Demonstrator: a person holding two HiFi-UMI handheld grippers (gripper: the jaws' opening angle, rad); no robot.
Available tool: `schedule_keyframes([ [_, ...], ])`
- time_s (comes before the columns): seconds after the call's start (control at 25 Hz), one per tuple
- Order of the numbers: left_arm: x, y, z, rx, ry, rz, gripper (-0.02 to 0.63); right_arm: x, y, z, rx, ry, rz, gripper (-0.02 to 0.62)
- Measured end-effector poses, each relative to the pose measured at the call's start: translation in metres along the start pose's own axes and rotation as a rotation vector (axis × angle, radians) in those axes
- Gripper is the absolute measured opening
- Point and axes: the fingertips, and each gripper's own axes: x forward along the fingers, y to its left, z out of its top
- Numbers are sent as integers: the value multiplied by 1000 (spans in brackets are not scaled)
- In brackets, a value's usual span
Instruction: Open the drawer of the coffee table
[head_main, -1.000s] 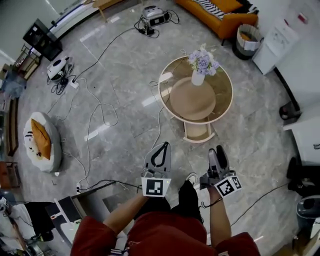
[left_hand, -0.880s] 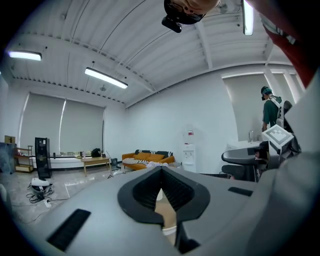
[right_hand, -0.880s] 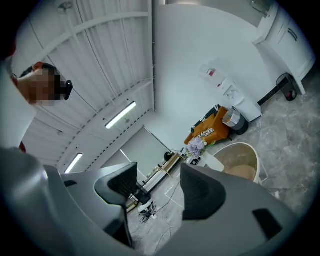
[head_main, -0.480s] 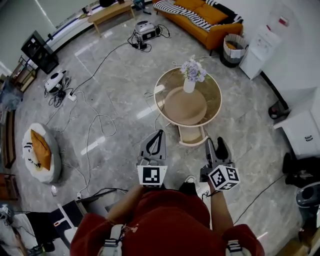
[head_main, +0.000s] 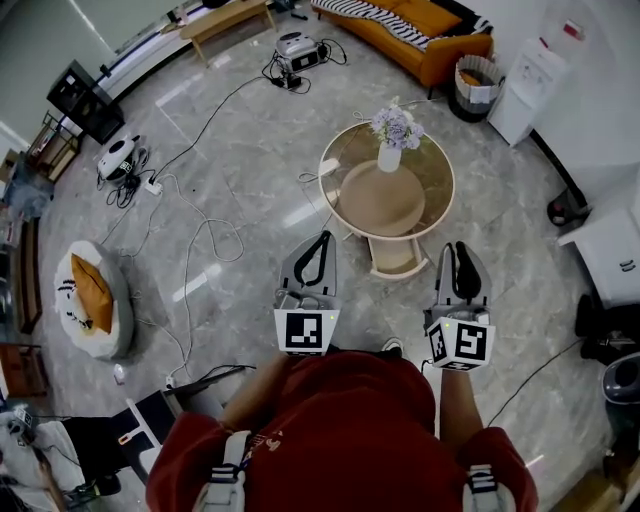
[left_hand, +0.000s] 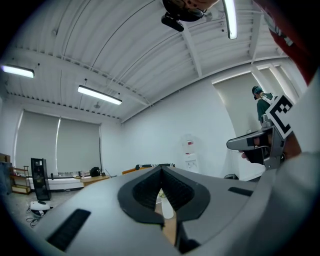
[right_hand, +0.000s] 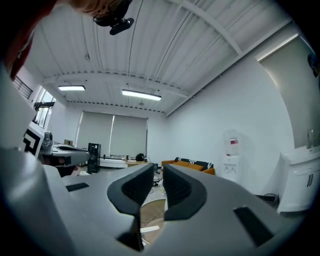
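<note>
Left tool (head_main: 324, 240) level, jaws together.

Grey marble floor (head_main: 240, 180) strewn with cables (head_main: 200, 235); orange sofa (head_main: 440, 30) against white wall (right_hand: 200, 130); possibly a water dispenser (head_main: 530, 75).

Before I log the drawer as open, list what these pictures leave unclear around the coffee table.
- Inside and handle of the drawer: head view, too small.
- The coffee table: in the left gripper view only a sliver shows past the shut left hand-held gripper.
- The person's feet: head view, mostly hidden by the torso.
</note>
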Motion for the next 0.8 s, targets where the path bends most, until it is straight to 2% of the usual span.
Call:
schedule_keyframes([
  [0.04,-1,1,0,2,0,4,14,0,0,-2,10,0,7,51],
  [0.16,-3,1,1,-10,5,23,14,-1,-2,-5,19,2,16,32],
  [0.56,-10,1,-1,-23,3,55,14,4,-4,-12,17,12,39,26],
  [0.8,-15,-10,-1,2,-9,57,14,4,-5,-18,19,21,51,26],
])
